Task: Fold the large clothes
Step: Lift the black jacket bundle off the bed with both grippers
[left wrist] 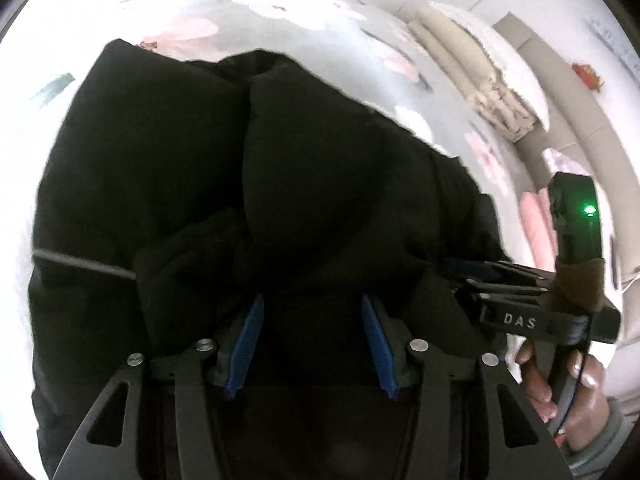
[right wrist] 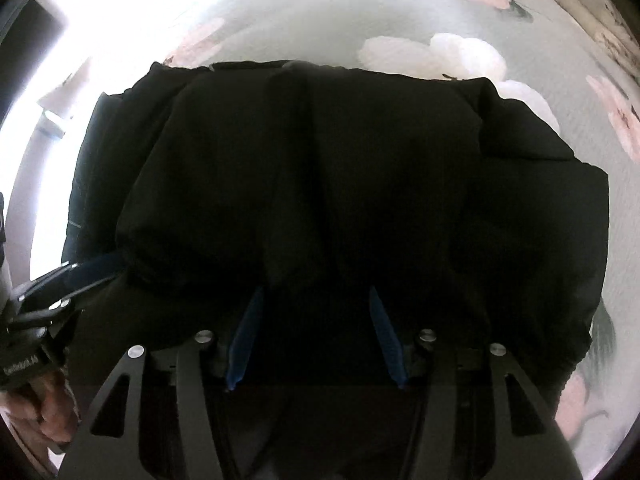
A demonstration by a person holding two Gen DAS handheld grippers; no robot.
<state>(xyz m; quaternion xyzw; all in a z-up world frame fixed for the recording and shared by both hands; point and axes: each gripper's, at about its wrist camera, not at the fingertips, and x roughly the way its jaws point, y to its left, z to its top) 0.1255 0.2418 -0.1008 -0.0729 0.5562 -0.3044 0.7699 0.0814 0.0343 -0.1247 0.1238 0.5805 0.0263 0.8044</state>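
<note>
A thick black garment (left wrist: 320,160) lies bunched on a floral bedsheet (left wrist: 280,8). In the left wrist view my left gripper (left wrist: 313,300) has a fat fold of the black cloth between its blue pads (left wrist: 250,336), and the cloth covers the fingertips. My right gripper (left wrist: 476,270) comes in from the right with its tips buried in the same garment's edge. In the right wrist view the right gripper (right wrist: 316,292) is shut on another thick fold of the garment (right wrist: 320,160). The left gripper (right wrist: 94,270) grips the cloth at the left edge there.
The pale sheet (right wrist: 320,20) with pink flowers surrounds the garment. Folded beige bedding (left wrist: 472,68) and pink folded items (left wrist: 536,216) lie at the far right. A hand (left wrist: 560,392) holds the right gripper's handle; another hand (right wrist: 36,412) holds the left one.
</note>
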